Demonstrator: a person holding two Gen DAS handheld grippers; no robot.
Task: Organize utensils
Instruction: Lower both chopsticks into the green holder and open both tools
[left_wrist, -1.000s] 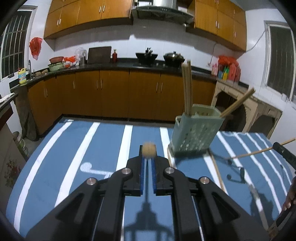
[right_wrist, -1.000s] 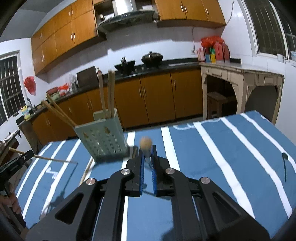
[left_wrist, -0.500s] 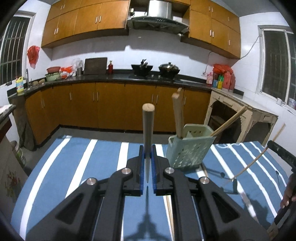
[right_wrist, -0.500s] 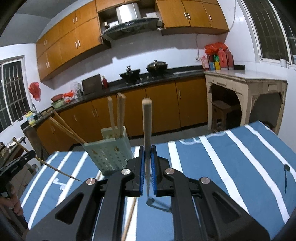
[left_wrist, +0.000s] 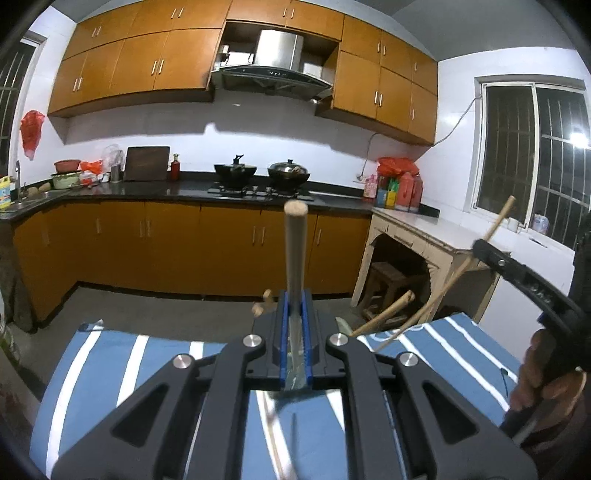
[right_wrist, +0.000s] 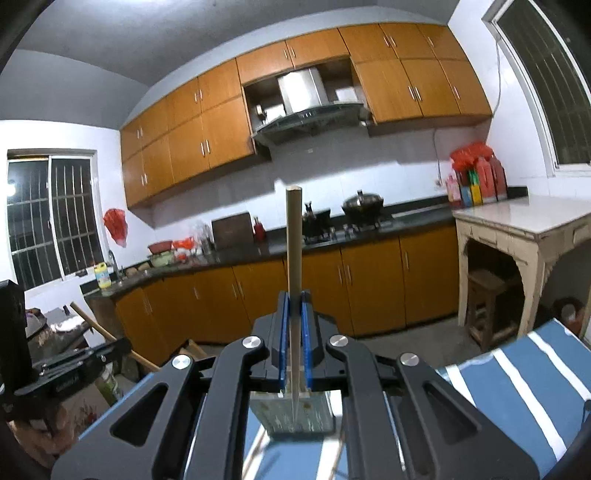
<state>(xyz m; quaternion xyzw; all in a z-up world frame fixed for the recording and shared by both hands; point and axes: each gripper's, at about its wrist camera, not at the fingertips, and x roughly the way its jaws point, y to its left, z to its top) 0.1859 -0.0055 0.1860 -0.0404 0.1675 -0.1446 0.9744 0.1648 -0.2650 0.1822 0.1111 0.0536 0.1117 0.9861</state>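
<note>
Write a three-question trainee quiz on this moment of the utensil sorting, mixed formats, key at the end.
1. True or false: the left claw is empty.
2. What does the right claw grip? A) a metal spoon B) a chopstick C) nothing
3. Fill in: in the right wrist view, the green utensil holder sits directly ____ the claw.

Key: 1 false, it is shut on a wooden stick. 2 B. 3 below.

Two held chopsticks (left_wrist: 294, 254) (right_wrist: 294, 258), one holder (right_wrist: 295, 415)
</note>
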